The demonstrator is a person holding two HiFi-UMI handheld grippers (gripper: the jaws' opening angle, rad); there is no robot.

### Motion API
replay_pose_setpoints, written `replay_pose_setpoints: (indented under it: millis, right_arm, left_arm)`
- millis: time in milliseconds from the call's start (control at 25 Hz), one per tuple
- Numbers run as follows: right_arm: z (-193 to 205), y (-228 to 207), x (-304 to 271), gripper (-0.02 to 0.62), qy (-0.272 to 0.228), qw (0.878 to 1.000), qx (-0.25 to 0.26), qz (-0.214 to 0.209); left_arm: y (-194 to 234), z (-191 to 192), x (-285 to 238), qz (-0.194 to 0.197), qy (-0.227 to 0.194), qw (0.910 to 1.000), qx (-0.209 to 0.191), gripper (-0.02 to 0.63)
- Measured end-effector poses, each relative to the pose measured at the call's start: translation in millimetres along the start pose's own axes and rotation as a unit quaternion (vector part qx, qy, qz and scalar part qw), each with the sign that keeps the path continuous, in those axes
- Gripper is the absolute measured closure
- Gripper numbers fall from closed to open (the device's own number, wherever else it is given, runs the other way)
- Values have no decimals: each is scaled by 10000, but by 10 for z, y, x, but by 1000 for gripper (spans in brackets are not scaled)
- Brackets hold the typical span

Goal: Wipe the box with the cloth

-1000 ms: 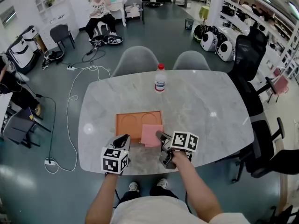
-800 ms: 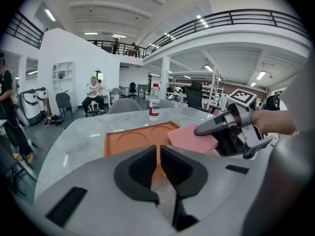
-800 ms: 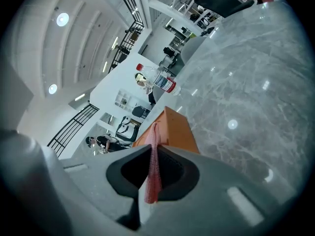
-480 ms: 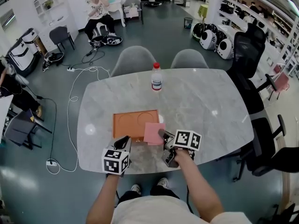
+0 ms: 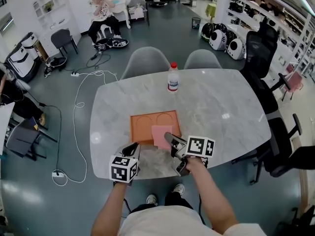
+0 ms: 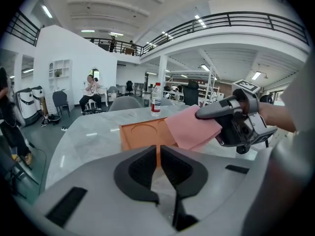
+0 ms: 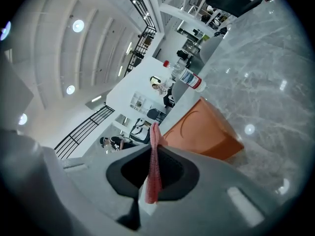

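Right gripper (image 5: 169,139) clamped on pink cloth (image 5: 160,134), frame centre, at orange box (image 5: 145,123) (near right corner); left gripper (image 5: 131,150) lower left, jaws together, empty

Near right corner of the box (image 5: 143,126) hidden behind the cloth (image 5: 161,135); bottle (image 5: 173,78) label too small to read.

Grey marble table (image 5: 231,102): right half bare, wide lane there. Strip left of flat orange box (image 5: 145,123) open too. Plastic bottle with red cap (image 5: 173,77) stands upright at far side, well apart from box. Pink cloth (image 5: 161,135), pinched in right gripper (image 5: 170,139), blocks box's near right corner. Left gripper (image 5: 131,150) crowds near left corner. Far part of box top open.
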State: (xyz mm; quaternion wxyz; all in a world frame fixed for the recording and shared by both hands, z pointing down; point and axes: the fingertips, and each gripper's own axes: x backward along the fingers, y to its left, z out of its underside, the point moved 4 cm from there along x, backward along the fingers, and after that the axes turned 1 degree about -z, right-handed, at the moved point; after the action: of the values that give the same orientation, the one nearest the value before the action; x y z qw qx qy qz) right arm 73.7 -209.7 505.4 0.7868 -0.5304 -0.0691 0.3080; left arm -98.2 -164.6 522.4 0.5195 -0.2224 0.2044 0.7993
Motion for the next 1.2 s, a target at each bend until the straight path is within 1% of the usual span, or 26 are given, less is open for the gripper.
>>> replay_pose_setpoints:
  millis: [160, 400, 640, 760, 1000, 1200]
  right_arm:
    - [242, 192, -123, 577, 76, 9999, 79, -99]
    - [696, 299, -419, 577, 197, 9997, 36, -157]
    - [1047, 247, -657, 577, 299, 9992, -230, -149]
    - [1189, 150, -772, 577, 288, 9988, -378, -68]
    - [1264, -128, -867, 577, 93, 9979, -614, 192]
    - [1222, -236, -878, 577, -175, 9975, -613, 292]
  left_arm:
    - [144, 84, 159, 86, 19, 10000, -2, 577]
    - [390, 278, 329, 174, 56, 9998, -68, 577]
    - [502, 360, 411, 252, 79, 9996, -20, 577]
    - [534, 397, 432, 315, 101, 9994, -54, 577]
    - [548, 454, 413, 376, 176, 9990, -184, 577]
    - [582, 560, 418, 398, 294, 9984, -264, 577]
